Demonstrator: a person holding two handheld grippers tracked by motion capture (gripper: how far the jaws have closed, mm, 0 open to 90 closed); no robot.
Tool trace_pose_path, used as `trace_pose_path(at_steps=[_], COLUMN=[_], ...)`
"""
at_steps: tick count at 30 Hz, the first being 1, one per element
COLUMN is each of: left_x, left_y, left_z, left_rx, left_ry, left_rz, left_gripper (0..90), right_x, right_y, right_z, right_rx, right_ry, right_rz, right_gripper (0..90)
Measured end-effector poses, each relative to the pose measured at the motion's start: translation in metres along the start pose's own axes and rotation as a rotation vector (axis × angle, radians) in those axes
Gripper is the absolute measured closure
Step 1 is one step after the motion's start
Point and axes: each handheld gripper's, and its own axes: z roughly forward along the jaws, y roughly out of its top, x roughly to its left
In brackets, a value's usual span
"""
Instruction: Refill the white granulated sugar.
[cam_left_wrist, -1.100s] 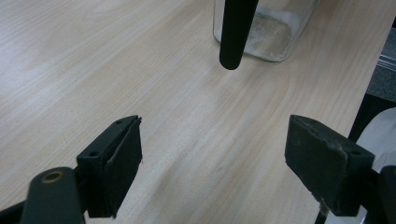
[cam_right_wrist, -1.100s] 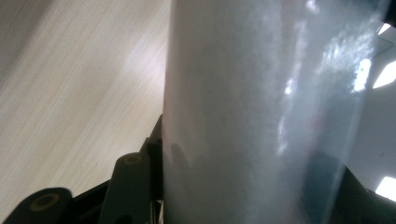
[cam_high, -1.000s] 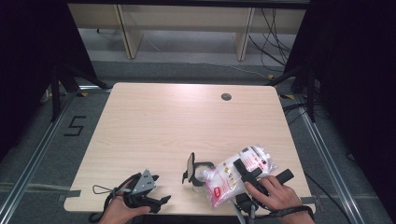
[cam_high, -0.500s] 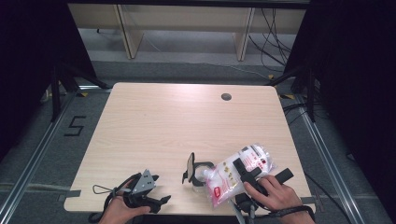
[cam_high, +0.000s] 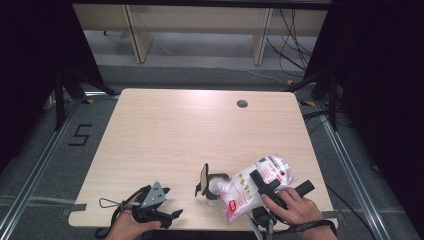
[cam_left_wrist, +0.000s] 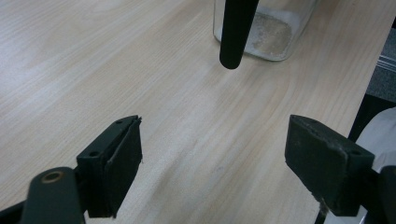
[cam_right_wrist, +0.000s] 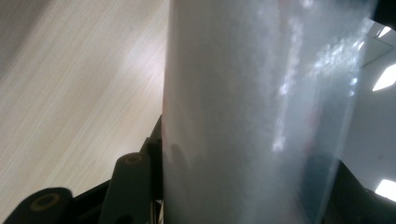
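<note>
Your right hand-held gripper (cam_high: 260, 182) is clamped on the clear plastic bag of white powder with red printing (cam_high: 252, 187), which lies tilted near the front edge of the pale wooden bench (cam_high: 175, 130), its long axis running from front-left up toward back-right. The bag's lower end points at the small clear glass jar with a flipped-up black lid (cam_high: 212, 182), which stands just to the bag's left, seemingly touching it. Your left hand-held gripper (cam_high: 167, 216) rests well to the jar's left, jaws spread with nothing between them. To pour, the bag goes leftward; the right hand is the nearer 1.
</note>
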Motion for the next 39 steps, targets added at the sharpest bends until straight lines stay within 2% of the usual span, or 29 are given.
trace_pose_path(at_steps=[3, 4, 5, 10, 13, 14, 16, 17, 18, 19, 20, 24, 27, 28, 30, 33, 35, 36, 39], left_x=[0.0005, 0.0000, 0.0010, 0.0004, 0.0003, 0.0012, 0.0005, 0.0000, 0.0001, 0.0002, 0.0006, 0.0007, -0.0004, 0.0010, -0.0004, 0.0006, 0.0002, 0.0005, 0.0005], left_y=[0.0003, 0.0002, 0.0006, 0.0004, 0.0002, 0.0003, 0.0002, 0.0000, -0.0001, -0.0001, 0.0000, 0.0002, -0.0001, 0.0001, 0.0000, 0.0002, 0.0005, 0.0007, 0.0002], left_z=[-0.0004, 0.0000, -0.0007, -0.0007, -0.0002, -0.0005, -0.0006, -0.0005, -0.0004, -0.0006, -0.0006, -0.0011, -0.0012, -0.0020, -0.0009, -0.0017, -0.0014, -0.0015, -0.0014], left_rx=[-0.001, -0.003, 0.007, 0.001, 0.000, 0.010, 0.004, 0.001, 0.001, 0.003, 0.004, 0.004, -0.004, 0.012, -0.005, 0.008, 0.002, 0.007, 0.006], left_ry=[0.000, -0.006, -0.005, -0.005, -0.005, 0.003, -0.008, 0.002, 0.002, 0.003, -0.004, 0.002, 0.007, 0.016, 0.006, 0.011, 0.009, 0.013, 0.009], left_rz=[0.010, -0.005, 0.008, 0.002, -0.002, 0.012, -0.001, -0.001, -0.002, 0.000, 0.000, 0.000, -0.008, 0.010, -0.010, 0.008, 0.005, 0.009, 0.006], left_gripper=[18.6, 18.6, 18.6, 18.6, 18.6, 18.6, 18.6, 18.6, 18.6, 18.6, 18.6, 18.6, 18.6, 18.6, 18.6, 18.6, 18.6, 18.6, 18.6], right_x=[0.0005, 0.0005, 0.0004, 0.0012, -0.0001, -0.0005, -0.0021, -0.0026, -0.0027, -0.0005, -0.0024, -0.0040, -0.0043, -0.0033, -0.0026, -0.0030, -0.0045, -0.0033, -0.0036], right_y=[0.0000, 0.0000, 0.0001, -0.0001, 0.0006, 0.0008, 0.0008, 0.0006, 0.0004, 0.0010, 0.0001, 0.0000, 0.0007, 0.0007, 0.0001, 0.0006, 0.0007, 0.0013, 0.0016], right_z=[0.0001, 0.0001, 0.0000, -0.0003, -0.0004, -0.0013, -0.0014, -0.0016, -0.0018, -0.0027, -0.0021, -0.0011, 0.0002, 0.0004, 0.0003, 0.0003, 0.0007, 0.0002, 0.0004], right_rx=[-0.001, -0.001, 0.000, 0.000, -0.002, 0.001, 0.001, 0.000, 0.000, 0.009, 0.004, -0.002, 0.001, -0.003, -0.006, -0.003, -0.001, 0.007, 0.005], right_ry=[0.001, 0.001, 0.000, -0.002, -0.005, 0.000, -0.005, -0.007, -0.005, 0.002, 0.004, 0.005, 0.005, 0.002, 0.005, 0.004, 0.010, 0.012, 0.005], right_rz=[0.003, 0.002, 0.002, 0.000, -0.015, -0.014, -0.034, -0.038, -0.038, 0.001, -0.033, -0.039, -0.034, -0.027, -0.024, -0.023, -0.031, -0.009, -0.013], right_gripper=[54.6, 54.6, 54.7, 54.7, 54.8, 54.8, 54.9, 54.9, 54.8, 54.9, 54.9, 55.0, 55.1, 55.1, 55.2, 55.2, 55.2, 55.2, 55.2])
